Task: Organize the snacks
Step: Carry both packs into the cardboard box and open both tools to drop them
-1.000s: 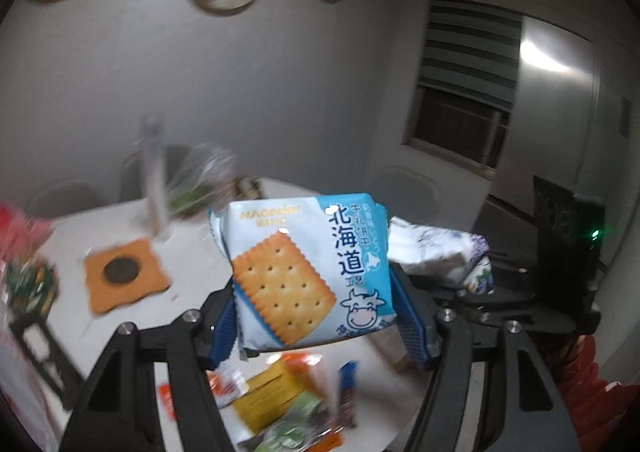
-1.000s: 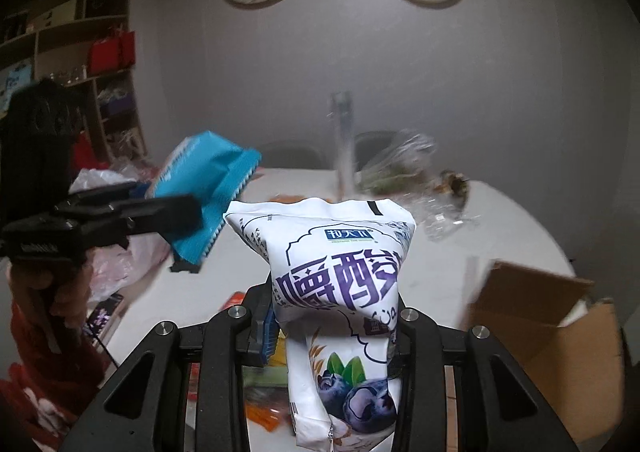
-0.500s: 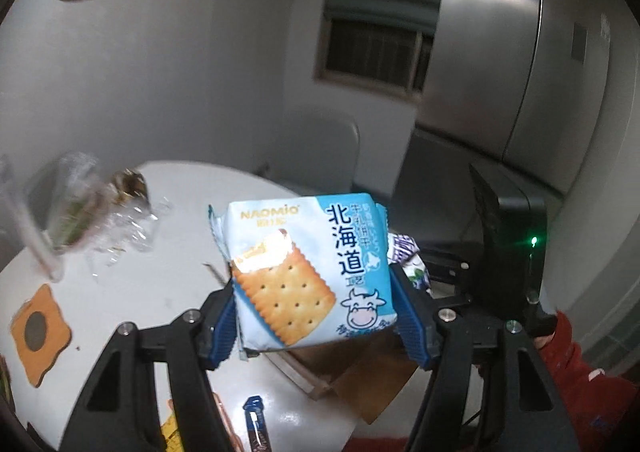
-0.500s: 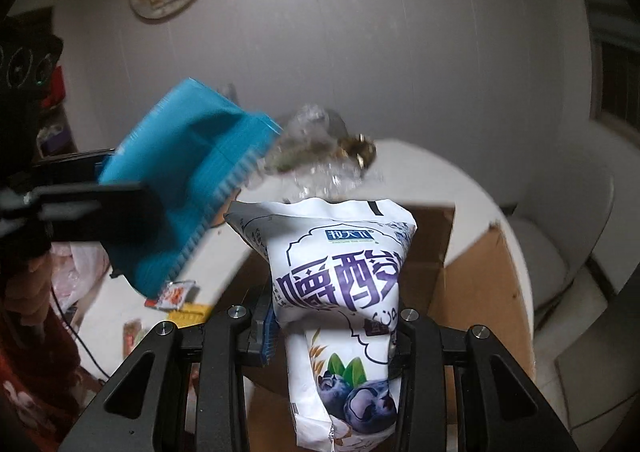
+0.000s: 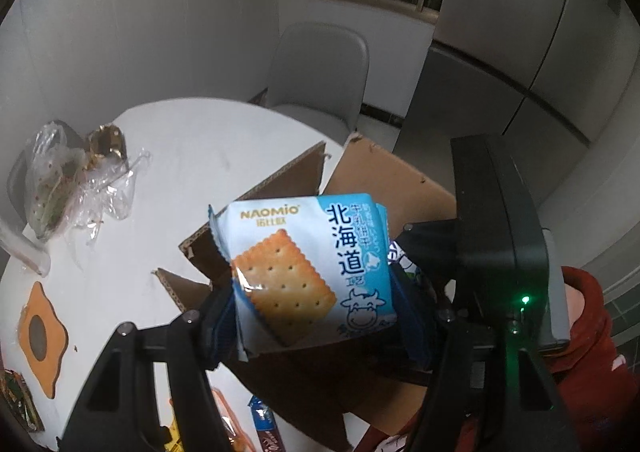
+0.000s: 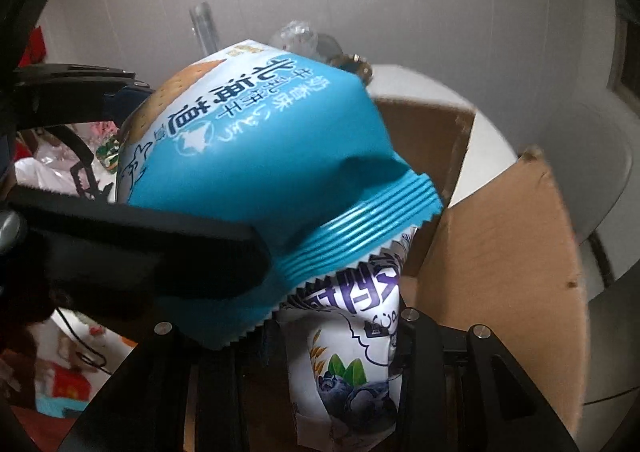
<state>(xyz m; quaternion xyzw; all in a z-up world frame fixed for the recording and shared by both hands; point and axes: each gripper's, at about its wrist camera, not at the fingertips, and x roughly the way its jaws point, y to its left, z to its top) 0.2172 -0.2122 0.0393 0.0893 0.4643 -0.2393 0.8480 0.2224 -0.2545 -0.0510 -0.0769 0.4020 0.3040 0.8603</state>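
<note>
My left gripper [image 5: 312,318] is shut on a light-blue cracker pack [image 5: 304,272], held upright above an open cardboard box [image 5: 384,180]. In the right wrist view the same cracker pack [image 6: 260,156] fills the middle, with the left gripper's black finger [image 6: 140,252] across it. Just below it my right gripper [image 6: 332,340] is shut on a white blueberry snack pack [image 6: 352,352], over the box [image 6: 500,252]. The cracker pack hides the white pack's upper part. A corner of the white pack [image 5: 404,264] and the right gripper's black body [image 5: 496,236] show beside the crackers.
The box stands at the edge of a white round table [image 5: 200,132]. A crumpled clear plastic bag [image 5: 60,180] and an orange coaster [image 5: 40,332] lie to the left, loose snack packets [image 5: 264,428] at the near edge. A grey chair [image 5: 320,68] stands behind. A red sleeve [image 5: 592,332] is at the right.
Both grippers have swung from the snack pile across the table to the cardboard box, sinking a little, each still holding its pack. The cracker pack now sits close in front of the right camera.
</note>
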